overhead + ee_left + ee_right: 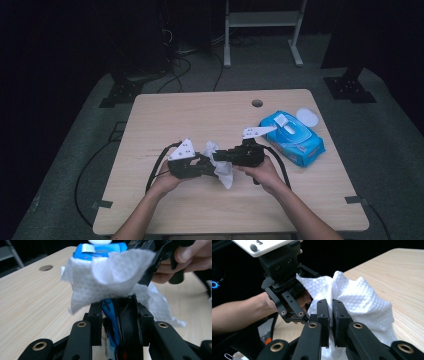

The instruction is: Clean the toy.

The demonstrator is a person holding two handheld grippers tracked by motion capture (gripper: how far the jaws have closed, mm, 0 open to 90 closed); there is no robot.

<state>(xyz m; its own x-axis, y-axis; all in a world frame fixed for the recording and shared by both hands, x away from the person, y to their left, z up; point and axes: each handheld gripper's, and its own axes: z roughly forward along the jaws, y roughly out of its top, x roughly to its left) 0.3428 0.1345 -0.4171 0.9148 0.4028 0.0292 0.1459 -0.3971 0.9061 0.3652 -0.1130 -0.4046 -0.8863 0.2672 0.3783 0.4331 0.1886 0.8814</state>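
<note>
High view: both tongs, left [207,162] and right [220,155], clamped one wet wipe [220,165] above the worktop [165,115]; pack [292,137] lay right. Left gripper view: wipe [110,275] half-spread. Right gripper view: wipe [359,297] pinched, unfolding unfinished.

On my bench [165,210], far right, lies a blue wet-wipe pack [296,141] with its flap open; a white round lid [307,117] sits just beyond it. A round cable hole [257,103] marks the far edge.

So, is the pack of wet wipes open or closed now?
Open. On the blue wipes pack the white lid flap stands raised in the high view, away from the pack's top.
</note>
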